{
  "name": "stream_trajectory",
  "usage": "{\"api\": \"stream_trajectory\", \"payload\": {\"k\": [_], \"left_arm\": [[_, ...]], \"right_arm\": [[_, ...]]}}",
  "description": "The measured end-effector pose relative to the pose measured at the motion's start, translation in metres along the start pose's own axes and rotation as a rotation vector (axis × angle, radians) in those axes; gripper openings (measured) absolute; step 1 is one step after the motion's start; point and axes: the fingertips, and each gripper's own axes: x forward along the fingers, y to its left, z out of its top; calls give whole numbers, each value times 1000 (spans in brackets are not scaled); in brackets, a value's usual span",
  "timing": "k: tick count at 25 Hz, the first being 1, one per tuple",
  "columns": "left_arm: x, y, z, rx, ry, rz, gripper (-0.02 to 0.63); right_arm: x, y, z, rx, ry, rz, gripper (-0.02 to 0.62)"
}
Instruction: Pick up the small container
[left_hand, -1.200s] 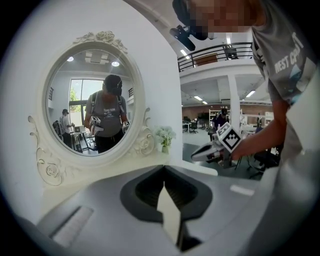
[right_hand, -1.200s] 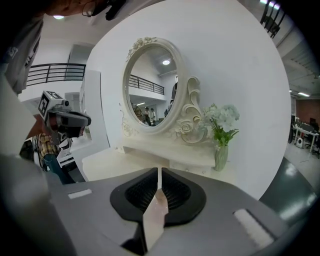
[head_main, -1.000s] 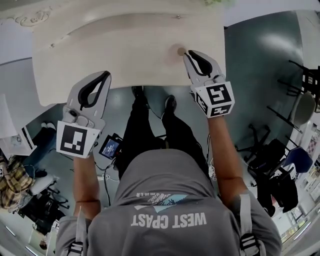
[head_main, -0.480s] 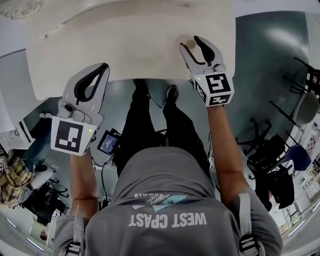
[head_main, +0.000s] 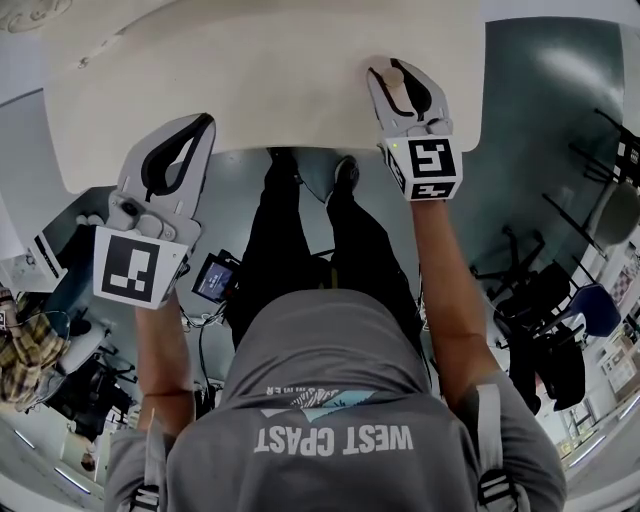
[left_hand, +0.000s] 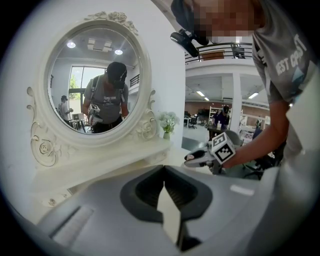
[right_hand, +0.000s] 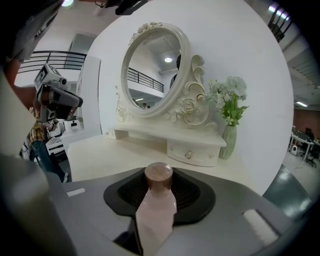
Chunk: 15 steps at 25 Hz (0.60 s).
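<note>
Right gripper view: on the table (right_hand: 95, 150), the container (right_hand: 156, 207) sits gripped by the right gripper (head_main: 395, 68), whose jaws were just closing. The left gripper (head_main: 200, 126), at the table's edge, is pinched together and empty.

Bright, even indoor light in all views. Fed from ceiling lights (left_hand: 71, 44) and a window (left_hand: 76, 82), both reflected in the mirror (left_hand: 100, 55). No hard shadows on the tabletop (head_main: 270, 90), only a soft sheen. Broad glare patch on the floor (head_main: 565, 75) in the head view. Strong fisheye distortion throughout: bowed table edges, stretched margins, black vignette at the corners of both gripper views. Soft focus at close range on the small container (right_hand: 156, 200). Sharp at mid distance.
</note>
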Motion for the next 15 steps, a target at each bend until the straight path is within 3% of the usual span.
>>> {"api": "stream_trajectory", "payload": {"k": [15], "left_arm": [[-1,1,9,20,-8,17,3]], "right_arm": [[-8,-9,1,-7,11,-17,135]]}}
